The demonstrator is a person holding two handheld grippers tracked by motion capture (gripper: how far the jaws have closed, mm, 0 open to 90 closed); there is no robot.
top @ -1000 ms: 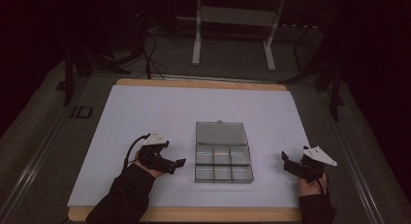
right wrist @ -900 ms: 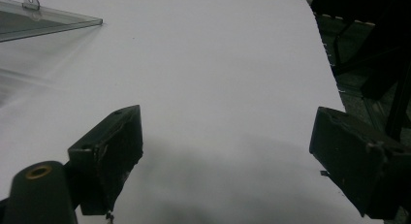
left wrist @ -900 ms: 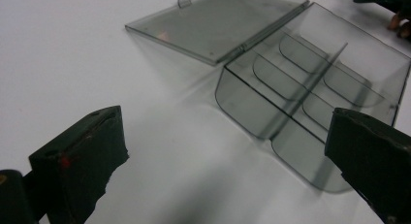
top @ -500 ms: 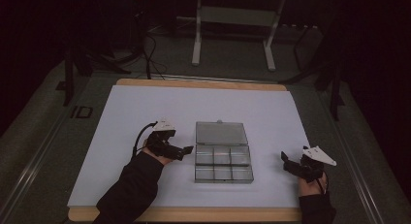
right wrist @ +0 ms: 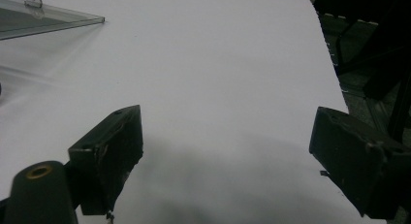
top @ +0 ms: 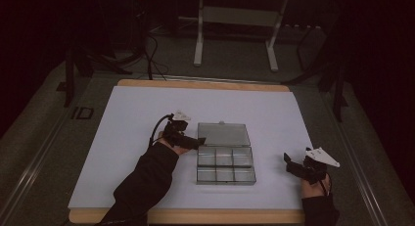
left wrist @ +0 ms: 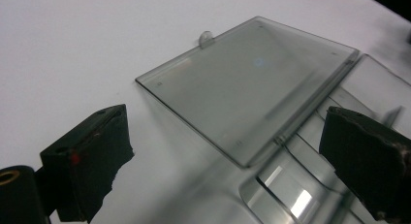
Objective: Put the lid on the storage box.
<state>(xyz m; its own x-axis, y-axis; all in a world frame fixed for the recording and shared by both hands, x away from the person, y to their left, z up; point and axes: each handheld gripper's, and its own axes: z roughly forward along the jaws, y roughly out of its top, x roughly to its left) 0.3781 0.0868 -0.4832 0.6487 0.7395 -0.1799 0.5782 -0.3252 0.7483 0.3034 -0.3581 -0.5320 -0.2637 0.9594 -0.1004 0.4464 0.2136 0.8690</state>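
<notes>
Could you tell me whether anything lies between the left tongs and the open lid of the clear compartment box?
Nothing visible does. The left tongs are open, facing the lid of the clear compartment box, with only bare white table cover around it.

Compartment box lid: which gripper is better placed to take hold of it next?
Left. The left gripper sits open right at the lid's left edge, with the lid between its jaws in the left gripper view. The right gripper is open too, but rests well apart from the compartment box, over bare table.
</notes>
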